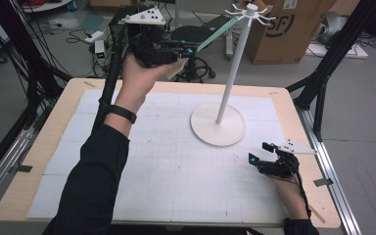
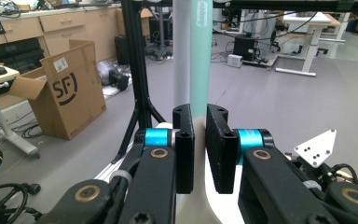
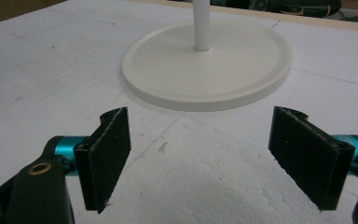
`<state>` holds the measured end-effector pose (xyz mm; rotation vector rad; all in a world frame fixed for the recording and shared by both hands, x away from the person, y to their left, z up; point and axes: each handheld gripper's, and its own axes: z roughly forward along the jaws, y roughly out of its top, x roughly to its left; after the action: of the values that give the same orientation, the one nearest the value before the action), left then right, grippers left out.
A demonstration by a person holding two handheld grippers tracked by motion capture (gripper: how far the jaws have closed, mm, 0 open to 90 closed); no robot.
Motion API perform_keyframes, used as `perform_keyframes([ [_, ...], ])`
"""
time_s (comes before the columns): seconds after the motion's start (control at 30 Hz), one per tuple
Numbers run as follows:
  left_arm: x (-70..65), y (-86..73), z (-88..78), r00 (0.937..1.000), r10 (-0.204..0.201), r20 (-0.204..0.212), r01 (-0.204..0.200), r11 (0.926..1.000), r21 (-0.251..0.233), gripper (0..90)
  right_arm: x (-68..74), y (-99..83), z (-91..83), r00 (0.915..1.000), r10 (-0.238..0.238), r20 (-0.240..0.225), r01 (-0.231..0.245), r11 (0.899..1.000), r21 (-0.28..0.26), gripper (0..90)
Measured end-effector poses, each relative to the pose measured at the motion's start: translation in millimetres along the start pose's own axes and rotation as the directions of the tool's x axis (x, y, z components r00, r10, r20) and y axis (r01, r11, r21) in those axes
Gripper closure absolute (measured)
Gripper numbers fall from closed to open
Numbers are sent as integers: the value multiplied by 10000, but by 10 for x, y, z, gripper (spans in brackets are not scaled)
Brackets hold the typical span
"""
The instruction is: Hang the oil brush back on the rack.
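Black pads of the left claw (image 2: 199,149) are clamped on a long pale-green flat strip (image 2: 200,56), lifted high beyond the worktop's far edge, its tip at the hooked crown (image 1: 250,11) of the tall white pole stand (image 1: 218,124). Judged step: hanging the strip on a hook; next calls for fine alignment, then release. Right claw (image 1: 263,152) rests wide and empty near the white-sheeted worktop's (image 1: 166,171) right edge.
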<state>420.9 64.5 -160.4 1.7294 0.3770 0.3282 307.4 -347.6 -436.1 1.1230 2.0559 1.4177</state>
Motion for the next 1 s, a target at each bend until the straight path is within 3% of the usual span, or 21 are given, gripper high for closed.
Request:
perform_keyframes([
  [0.17, 24, -23, 26, 9999, -117, -47, 118, 9999, 90, 821, -5, 0, -3, 10000, -40, 8, 40, 10000, -26, 204],
  [0.3, 20, -58, 49, 10000, 21, -16, -20, 9999, 156, 805, -8, -3, -6, 10000, -13, 3, 13, 10000, -39, 204],
  [0.37, 13, -101, 36, 9984, 220, -516, -203, 9992, 331, 696, -11, -4, -13, 10000, -20, 8, 20, 10000, -50, 204],
  [0.43, 41, -155, 5, 9984, 47, -565, -9, 9977, 677, 582, -11, -7, -20, 10000, 3, 27, -3, 10000, -34, 204],
  [0.5, 54, -256, -66, 9971, 182, -736, -124, 9968, 786, 461, -18, -11, -23, 10000, -68, 31, 68, 10000, -40, 204],
  [0.57, 87, -389, -166, 9969, 39, -780, 23, 9969, 788, 377, -20, -14, -27, 10000, -20, 0, 20, 10000, -16, 204],
  [0.7, 126, -676, -415, 9932, 26, -1162, 89, 9951, 984, 304, -16, -26, -25, 10000, -88, 38, 88, 9999, 88, 204],
  [1.0, 168, -1520, -1234, 9802, 97, -1979, 162, 9915, 1290, 281, -3, -35, -30, 9996, -281, -13, 281, 9996, 8, 204],
])
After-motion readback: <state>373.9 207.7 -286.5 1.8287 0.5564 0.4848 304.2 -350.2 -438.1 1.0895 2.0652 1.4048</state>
